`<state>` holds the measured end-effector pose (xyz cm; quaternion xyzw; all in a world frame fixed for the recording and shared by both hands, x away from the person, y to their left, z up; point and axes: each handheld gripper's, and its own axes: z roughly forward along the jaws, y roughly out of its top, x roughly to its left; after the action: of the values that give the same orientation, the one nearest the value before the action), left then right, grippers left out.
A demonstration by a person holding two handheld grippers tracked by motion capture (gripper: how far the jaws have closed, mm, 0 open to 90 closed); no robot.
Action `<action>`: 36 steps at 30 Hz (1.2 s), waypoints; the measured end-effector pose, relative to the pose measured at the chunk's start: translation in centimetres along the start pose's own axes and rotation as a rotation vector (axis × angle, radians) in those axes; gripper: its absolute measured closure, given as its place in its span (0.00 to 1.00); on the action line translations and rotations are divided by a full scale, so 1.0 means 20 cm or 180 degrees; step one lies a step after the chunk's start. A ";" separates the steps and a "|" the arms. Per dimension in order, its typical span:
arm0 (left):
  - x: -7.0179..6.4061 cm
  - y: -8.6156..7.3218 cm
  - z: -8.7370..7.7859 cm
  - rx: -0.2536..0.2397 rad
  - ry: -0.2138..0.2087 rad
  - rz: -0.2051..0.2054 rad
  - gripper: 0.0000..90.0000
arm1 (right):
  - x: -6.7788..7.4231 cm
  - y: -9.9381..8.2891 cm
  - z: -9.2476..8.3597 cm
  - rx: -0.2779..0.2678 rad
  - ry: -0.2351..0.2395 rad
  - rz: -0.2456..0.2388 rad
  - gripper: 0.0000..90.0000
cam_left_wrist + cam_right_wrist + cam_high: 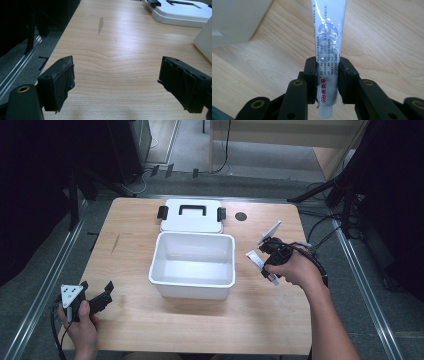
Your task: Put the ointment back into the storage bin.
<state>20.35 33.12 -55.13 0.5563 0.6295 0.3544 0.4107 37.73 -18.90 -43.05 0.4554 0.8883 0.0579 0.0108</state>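
Nearest the person, at the front left corner of the wooden table (pixel 135 315), the left hand (pixel 82 327) holds the left gripper (pixel 97 290) low over the bare wood, its jaws spread wide apart with nothing between them; in the left gripper view the same gripper (pixel 116 85) looks along the tabletop (pixel 120 50) past a pale scuff mark (pixel 100 24) toward the white lid (pixel 180 11). Farther in and to the right, the right hand (pixel 292 269) carries the right gripper (pixel 267 262) above the table just to the right of the white box (pixel 194 265). Its jaws are pressed onto a white tube (pixel 261 266), pinching it from both sides; in the right gripper view the gripper (pixel 327 82) holds the tube (pixel 329 37) near its capped end, with red and dark print on the body and the long flat end reaching away over the wood. A wall of the box (pixel 234 20) shows at the upper left of that view. The box sits open and empty near the middle of the table. Just behind it, touching or nearly touching its far rim, the lid (pixel 191 215) lies flat, with a black handle on top and a black clasp at each end. Beyond the lid's right end, a small dark round hole (pixel 241 216) sits in the tabletop near the far edge
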 end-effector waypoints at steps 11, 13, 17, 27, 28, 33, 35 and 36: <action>0.00 0.00 0.00 0.0010 -0.0003 -0.0008 0.15 | 0.07 0.13 -0.21 -0.0067 -0.0145 -0.0083 0.80; 0.00 0.00 0.00 0.0011 -0.0004 -0.0010 0.15 | 0.08 0.14 -0.22 -0.0061 -0.0142 -0.0070 0.80; 0.00 0.00 0.00 0.0013 -0.0005 -0.0018 0.15 | 0.11 0.18 -0.29 -0.0111 -0.0117 -0.0106 0.80; 0.00 0.00 0.00 0.0023 0.0000 -0.0003 0.15 | 0.20 0.24 -0.36 -0.0153 -0.0002 -0.0214 0.80; 0.00 0.00 0.00 0.0023 0.0000 -0.0003 0.15 | 0.20 0.24 -0.36 -0.0153 -0.0002 -0.0214 0.80; 0.00 0.00 0.00 0.0024 0.0000 0.0000 0.15 | 0.26 0.29 -0.36 -0.0157 0.0034 -0.0293 0.80; 0.00 0.00 0.00 0.0024 0.0000 0.0001 0.15 | 0.29 0.30 -0.36 -0.0158 0.0051 -0.0318 0.80; 0.00 0.00 0.00 0.0024 0.0000 0.0001 0.15 | 0.29 0.30 -0.36 -0.0158 0.0051 -0.0318 0.80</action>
<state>20.42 33.14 -55.12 0.5580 0.6307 0.3521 0.4085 38.75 -11.45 -35.07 0.4096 0.9083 0.0831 0.0178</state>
